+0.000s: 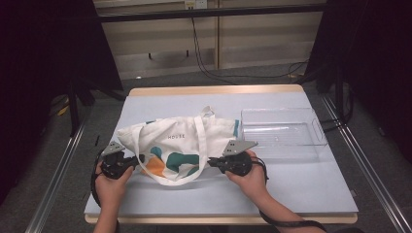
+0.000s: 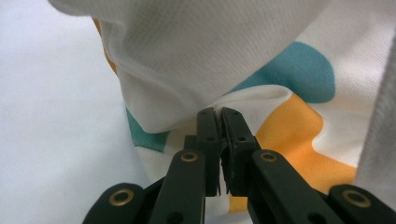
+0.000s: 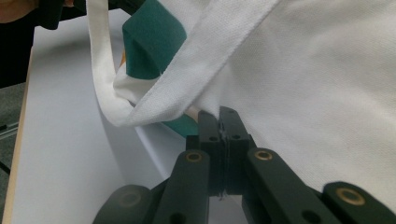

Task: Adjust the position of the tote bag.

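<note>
A white cloth tote bag [image 1: 180,141] with teal and orange shapes lies in the middle of the table, its long handle looped toward the front. My left gripper [image 1: 132,162] is at the bag's left front edge. In the left gripper view its jaws are shut on a fold of the bag cloth [image 2: 219,100], gripper tips [image 2: 218,112]. My right gripper [image 1: 212,162] is at the bag's right front edge. In the right gripper view its jaws are shut on the bag's white cloth [image 3: 327,102] beside the handle strap [image 3: 187,70], gripper tips [image 3: 218,112].
A clear plastic tray [image 1: 284,132] stands to the right of the bag, at the back right of the light blue table mat [image 1: 301,189]. Dark frames and cables stand beyond the table's far edge.
</note>
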The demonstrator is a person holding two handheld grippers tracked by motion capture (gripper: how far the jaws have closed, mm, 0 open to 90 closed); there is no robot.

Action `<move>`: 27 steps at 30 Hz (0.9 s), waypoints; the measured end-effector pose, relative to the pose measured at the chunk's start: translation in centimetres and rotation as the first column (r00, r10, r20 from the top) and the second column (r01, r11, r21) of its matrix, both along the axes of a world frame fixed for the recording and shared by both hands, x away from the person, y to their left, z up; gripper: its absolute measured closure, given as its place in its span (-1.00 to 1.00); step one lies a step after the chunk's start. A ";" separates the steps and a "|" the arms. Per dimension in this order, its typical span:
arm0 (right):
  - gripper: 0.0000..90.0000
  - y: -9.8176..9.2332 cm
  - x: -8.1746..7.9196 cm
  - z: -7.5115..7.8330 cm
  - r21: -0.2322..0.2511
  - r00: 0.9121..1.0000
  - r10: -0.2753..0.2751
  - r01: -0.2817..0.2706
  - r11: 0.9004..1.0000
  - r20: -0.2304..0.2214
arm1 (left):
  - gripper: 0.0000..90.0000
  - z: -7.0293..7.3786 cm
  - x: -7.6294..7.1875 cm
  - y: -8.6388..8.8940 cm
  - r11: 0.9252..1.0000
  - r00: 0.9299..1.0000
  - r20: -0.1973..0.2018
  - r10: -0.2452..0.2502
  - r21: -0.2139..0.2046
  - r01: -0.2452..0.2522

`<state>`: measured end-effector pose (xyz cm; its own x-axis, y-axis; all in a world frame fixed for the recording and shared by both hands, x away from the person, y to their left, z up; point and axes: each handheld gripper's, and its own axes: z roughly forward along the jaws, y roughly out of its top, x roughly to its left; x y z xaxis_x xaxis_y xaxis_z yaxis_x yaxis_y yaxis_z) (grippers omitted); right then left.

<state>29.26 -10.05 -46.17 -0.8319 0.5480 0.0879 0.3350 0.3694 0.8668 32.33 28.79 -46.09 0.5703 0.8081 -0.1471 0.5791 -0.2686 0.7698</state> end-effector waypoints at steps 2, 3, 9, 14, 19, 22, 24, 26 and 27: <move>0.97 0.0 0.0 -0.1 -0.003 1.000 -0.002 0.002 1.000 0.004 | 0.93 0.0 0.1 0.0 1.000 1.000 -0.002 -0.001 -0.002 0.001; 0.97 0.0 -0.1 -0.1 -0.002 1.000 -0.001 0.001 1.000 0.005 | 0.93 0.0 0.3 -0.1 1.000 1.000 -0.002 0.003 -0.004 -0.003; 0.97 0.1 -0.2 0.0 -0.001 1.000 0.001 -0.001 1.000 0.003 | 0.93 0.0 0.6 -0.1 1.000 1.000 -0.002 0.006 -0.008 -0.006; 0.97 0.1 -0.2 0.0 0.004 1.000 0.004 -0.004 1.000 -0.006 | 0.93 0.0 0.9 -0.1 1.000 1.000 -0.004 0.009 -0.012 -0.009; 0.94 0.0 -0.1 0.0 0.007 1.000 0.003 -0.003 1.000 -0.004 | 0.93 -0.2 0.7 0.1 1.000 1.000 -0.005 0.009 -0.025 -0.009; 0.89 -0.1 0.0 0.1 0.006 1.000 0.013 -0.013 1.000 -0.002 | 0.92 -0.2 0.5 0.3 0.999 1.000 -0.012 0.010 -0.038 -0.010; 0.85 -0.2 0.0 0.1 0.006 1.000 0.013 -0.013 1.000 -0.001 | 0.92 -0.2 0.2 0.5 0.999 1.000 -0.012 0.016 -0.047 -0.016; 0.76 -0.4 0.1 0.4 0.007 1.000 0.018 -0.018 1.000 -0.001 | 0.90 -0.2 0.0 0.6 0.999 1.000 -0.017 0.017 -0.052 -0.017; 0.76 -0.4 0.1 0.4 0.007 1.000 0.018 -0.018 1.000 -0.001 | 0.90 -0.1 -0.2 0.6 0.998 1.000 -0.018 0.022 -0.050 -0.023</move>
